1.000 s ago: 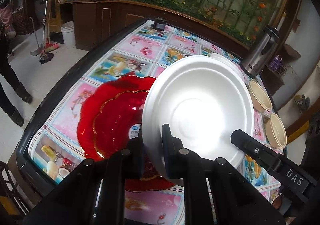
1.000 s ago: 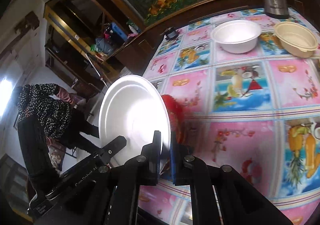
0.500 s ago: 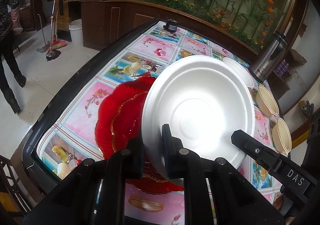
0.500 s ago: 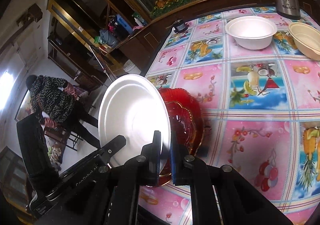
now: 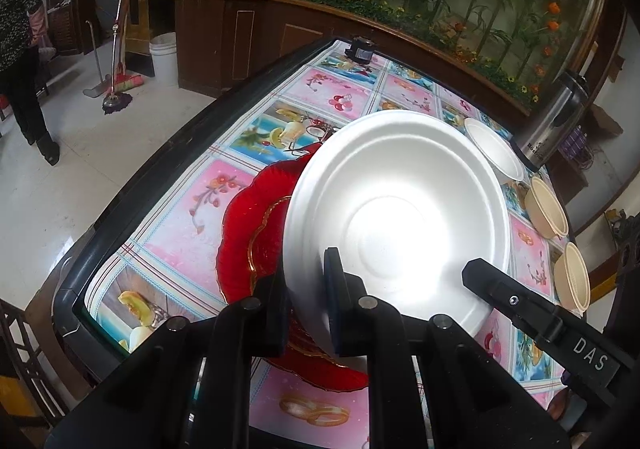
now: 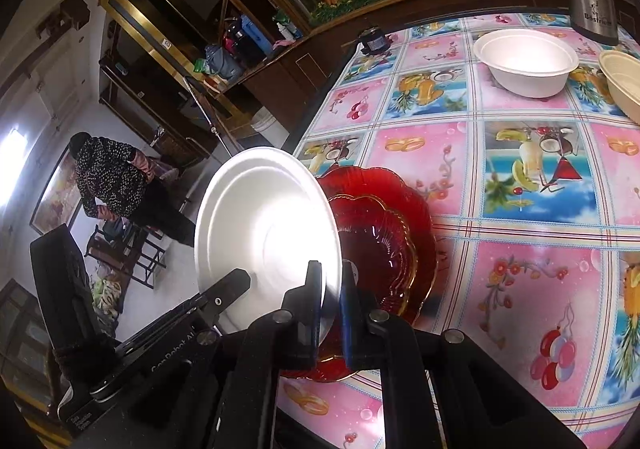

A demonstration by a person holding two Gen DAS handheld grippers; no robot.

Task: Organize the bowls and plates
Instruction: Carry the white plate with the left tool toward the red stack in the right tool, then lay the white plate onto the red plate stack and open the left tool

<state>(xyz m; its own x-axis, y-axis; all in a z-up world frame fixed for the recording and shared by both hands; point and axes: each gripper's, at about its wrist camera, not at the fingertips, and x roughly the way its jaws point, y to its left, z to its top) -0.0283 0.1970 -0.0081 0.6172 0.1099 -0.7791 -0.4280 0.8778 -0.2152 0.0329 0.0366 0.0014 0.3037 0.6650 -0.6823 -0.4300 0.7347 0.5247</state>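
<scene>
Taking the red plates (image 5: 256,225) as the landmark and reading the left wrist view from left to right: they lie stacked on the worktop (image 5: 192,205) near its left edge, and a second ago more of their red showed beside the white plate (image 5: 396,217). Now the white plate covers more of them and sits slightly lower, tilted, its near rim low over the stack. That reads as the carry nearly done: the white plate looks about to be laid on the red pair, and only lowering and letting go seem left.

The left tongs (image 5: 306,301) are clamped on the white plate's near rim. The right tongs (image 6: 330,301) are likewise pinched tight on the rim, so both share the one plate; from the left view, the dark arm reaching in at right of the stack appears to be the right tool.

Counted: two red plates, the smaller nested in the larger (image 6: 384,241); one white plate held above them; beyond the stack to the right, one white bowl (image 6: 526,61), then two beige bowls (image 5: 546,209) side by side, and a steel flask (image 5: 554,121) behind the white bowl.
</scene>
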